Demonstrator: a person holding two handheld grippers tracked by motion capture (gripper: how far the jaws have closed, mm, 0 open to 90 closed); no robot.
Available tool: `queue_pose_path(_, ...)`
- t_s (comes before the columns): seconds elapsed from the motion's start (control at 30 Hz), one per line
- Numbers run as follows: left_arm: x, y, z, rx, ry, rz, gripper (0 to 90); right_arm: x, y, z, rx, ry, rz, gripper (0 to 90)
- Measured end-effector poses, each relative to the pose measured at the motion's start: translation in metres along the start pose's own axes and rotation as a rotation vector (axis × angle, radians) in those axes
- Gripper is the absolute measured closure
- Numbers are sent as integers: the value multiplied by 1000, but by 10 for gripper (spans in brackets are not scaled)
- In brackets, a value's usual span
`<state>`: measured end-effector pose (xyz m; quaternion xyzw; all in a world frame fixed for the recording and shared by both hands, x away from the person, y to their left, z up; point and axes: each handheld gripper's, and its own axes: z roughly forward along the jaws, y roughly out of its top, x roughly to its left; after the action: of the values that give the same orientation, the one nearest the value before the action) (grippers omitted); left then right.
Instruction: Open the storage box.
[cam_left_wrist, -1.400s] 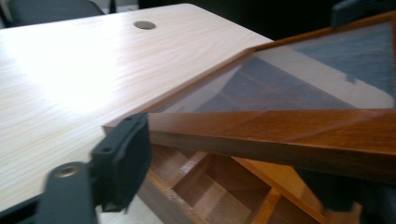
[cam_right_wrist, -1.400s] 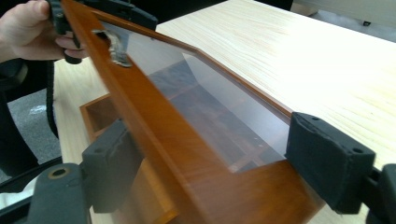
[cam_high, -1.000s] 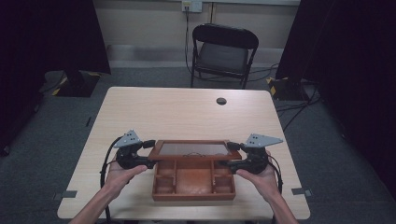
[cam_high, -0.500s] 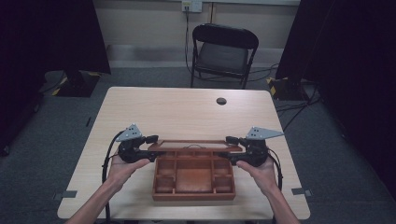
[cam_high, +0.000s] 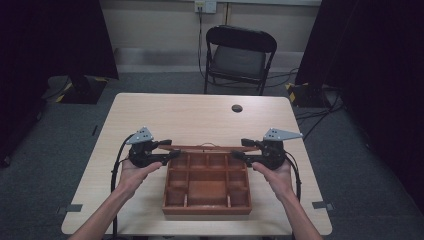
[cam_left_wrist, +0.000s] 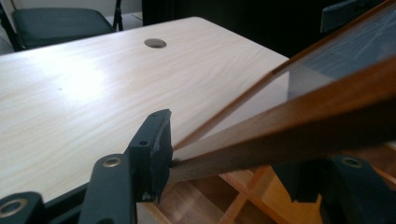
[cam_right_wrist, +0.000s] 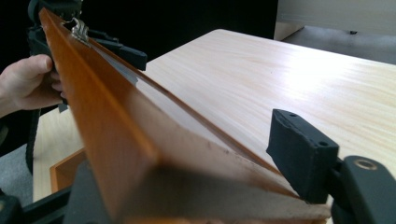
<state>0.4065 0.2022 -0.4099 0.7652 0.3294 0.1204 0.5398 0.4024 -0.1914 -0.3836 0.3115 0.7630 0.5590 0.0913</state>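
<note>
A brown wooden box with several open compartments sits near the table's front edge. Its glazed lid stands raised along the back edge. My left gripper holds the lid's left end and my right gripper holds its right end. In the left gripper view the lid's frame lies between the jaws of my left gripper, one pad against it. In the right gripper view the lid sits in my right gripper, and a metal latch shows at its far end. Both pairs of jaws have just been closing on the lid.
The light wooden table has a round cable hole at the back. A black folding chair stands behind the table. Cables trail from both grippers over the table's side edges.
The lid has swung up from lying flat on the box to standing along its back edge. Both grippers have moved back and slightly up with it.
</note>
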Motion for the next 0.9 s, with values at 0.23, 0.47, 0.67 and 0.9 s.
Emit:
queue_pose_path(0.23, 8, 1, 7, 2, 3, -11, 438, -13, -1, 7, 4, -13, 34, 377)
queue_pose_path(0.47, 15, 1, 16, 1, 1, -33, 443, -23, -3, 12, 1, -29, 52, 400)
queue_pose_path(0.67, 20, 1, 23, 13, 3, -24, 442, -30, -6, 18, 8, -40, 73, 406)
queue_pose_path(0.9, 28, -2, 29, 18, 2, -40, 455, -38, -10, 26, 13, -58, 93, 417)
